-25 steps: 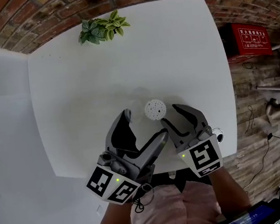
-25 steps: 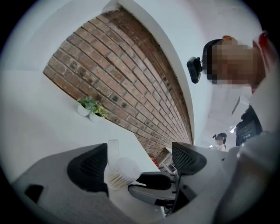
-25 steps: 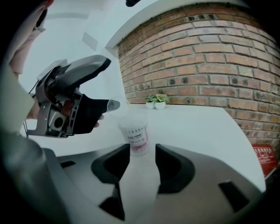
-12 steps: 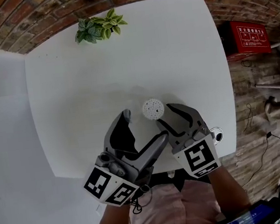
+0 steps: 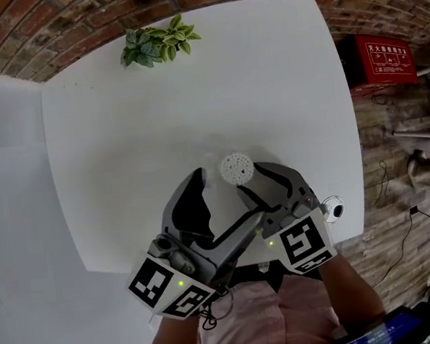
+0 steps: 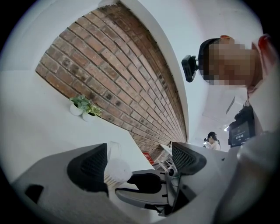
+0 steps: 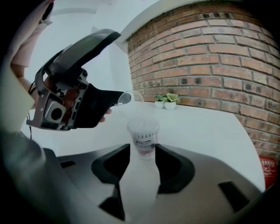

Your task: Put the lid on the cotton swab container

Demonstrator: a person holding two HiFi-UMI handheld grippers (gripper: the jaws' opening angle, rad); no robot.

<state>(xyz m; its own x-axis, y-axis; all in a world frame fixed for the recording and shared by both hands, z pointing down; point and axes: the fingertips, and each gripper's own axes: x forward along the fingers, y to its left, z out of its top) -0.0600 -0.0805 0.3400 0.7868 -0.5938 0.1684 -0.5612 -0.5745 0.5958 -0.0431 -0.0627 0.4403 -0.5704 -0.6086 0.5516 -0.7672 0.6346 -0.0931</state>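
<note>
- While both hands sit low at the near edge of the white table [image 5: 119, 140], the two tools reach forward side by side and converge on the same spot.
- The left gripper [image 5: 224, 193] lies close to level and rolled onto its side, so one jaw arches above the other in the right gripper view.
- Its jaws stand wide apart with nothing clamped between the pads.
- The clear lid [image 7: 130, 104] shows just at the tip of its lower jaw; I cannot tell whether the jaw touches it.
- The right gripper [image 5: 253, 178] pitches down toward the tabletop, with the forearm behind it coming in from the lower right of the head view.
- Its jaws are partly apart, not pressed together.
- The cotton swab container [image 5: 237, 168] stands upright on the table, uncapped, its white swab heads showing on top.
- It sits right at the right gripper's tips, its lower part framed between the two pads.
- A narrow gap shows on one side, and contact on the other side is unclear.
</note>
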